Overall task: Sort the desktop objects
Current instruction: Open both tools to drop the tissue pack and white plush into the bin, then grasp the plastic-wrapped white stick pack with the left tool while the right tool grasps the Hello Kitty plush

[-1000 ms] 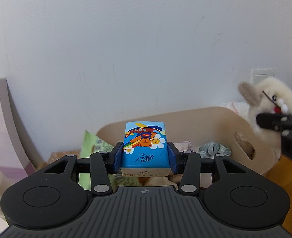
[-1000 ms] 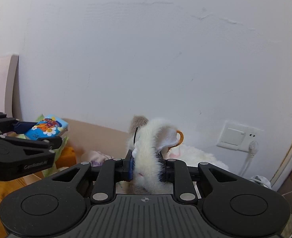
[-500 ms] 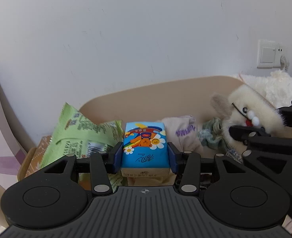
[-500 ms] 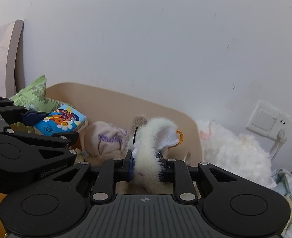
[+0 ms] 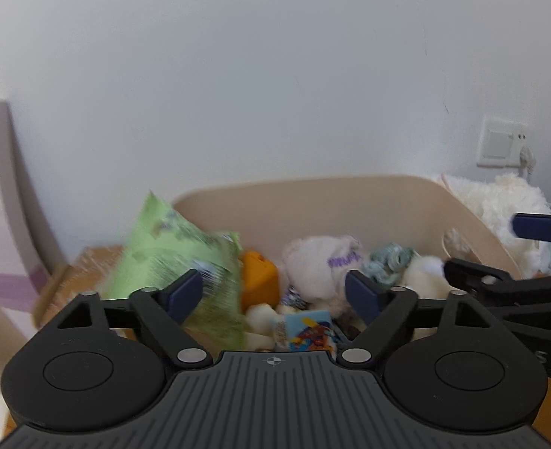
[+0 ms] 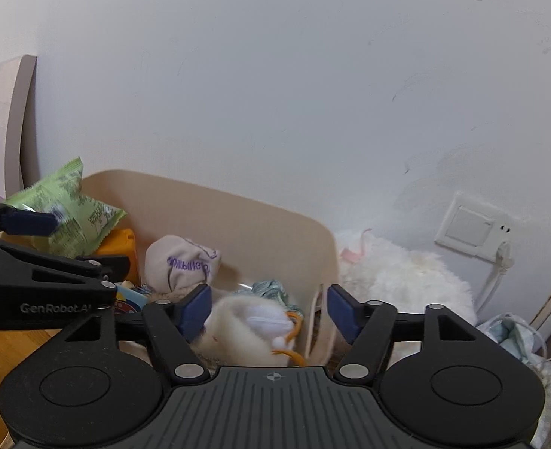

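White wall backs a beige bin [image 5: 369, 202] crammed with soft things. Both hand-held grippers have just been opening, and nothing is pinched now: the left hand-held gripper [image 5: 274, 293] stands wide above the blue cartoon tissue pack [image 5: 307, 330], which lies in the bin just below and ahead of its jaws. The right hand-held gripper [image 6: 269, 308] is likewise wide, the white plush toy [image 6: 249, 327] loose between its pads, by the bin's right wall. Each hand is nearest its own drop. Only the right view shows the plush's orange loop; only the left shows the pack's face.
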The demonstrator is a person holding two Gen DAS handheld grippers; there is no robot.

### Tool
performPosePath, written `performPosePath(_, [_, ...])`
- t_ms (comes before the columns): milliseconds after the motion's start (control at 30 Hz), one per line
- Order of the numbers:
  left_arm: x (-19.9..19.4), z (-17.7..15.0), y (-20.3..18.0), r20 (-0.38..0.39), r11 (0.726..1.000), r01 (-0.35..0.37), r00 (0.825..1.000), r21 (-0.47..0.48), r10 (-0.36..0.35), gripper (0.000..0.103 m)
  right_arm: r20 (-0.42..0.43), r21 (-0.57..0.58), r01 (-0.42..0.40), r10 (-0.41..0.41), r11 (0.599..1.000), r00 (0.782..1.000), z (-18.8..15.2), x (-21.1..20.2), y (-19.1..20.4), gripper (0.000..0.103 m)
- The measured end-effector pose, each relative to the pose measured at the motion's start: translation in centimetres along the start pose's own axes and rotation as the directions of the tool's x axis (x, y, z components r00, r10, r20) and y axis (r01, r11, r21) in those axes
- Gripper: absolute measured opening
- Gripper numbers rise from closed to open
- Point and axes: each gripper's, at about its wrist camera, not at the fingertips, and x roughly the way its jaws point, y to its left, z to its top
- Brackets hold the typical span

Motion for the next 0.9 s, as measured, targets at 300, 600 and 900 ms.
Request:
performPosePath(300, [-5.3,-1.5,1.2,0.031,1.000,0.012,0.999,-0.029,-0.011,0.088,0.114,0.002,0.018,-0.018,1.000,0.993,-0.3,-7.3,0.2,0.102])
performPosePath(600, [-10.2,-6.8,2.6,0.001,0.999,0.011,1.000,-0.048,-0.011,0.089,0.139,0.088,-0.020,0.008,0.996,0.990,-4.8,-13.1,-0.3,0.103])
performPosePath(900, [-12.8,-10.3,1.9,-0.017,1.000,0.002,1.000,-0.004,-0.002,0.089,0.056,0.261,-0.076,0.063,0.962,0.996,-10.3,-14.0,-1.6,0.103])
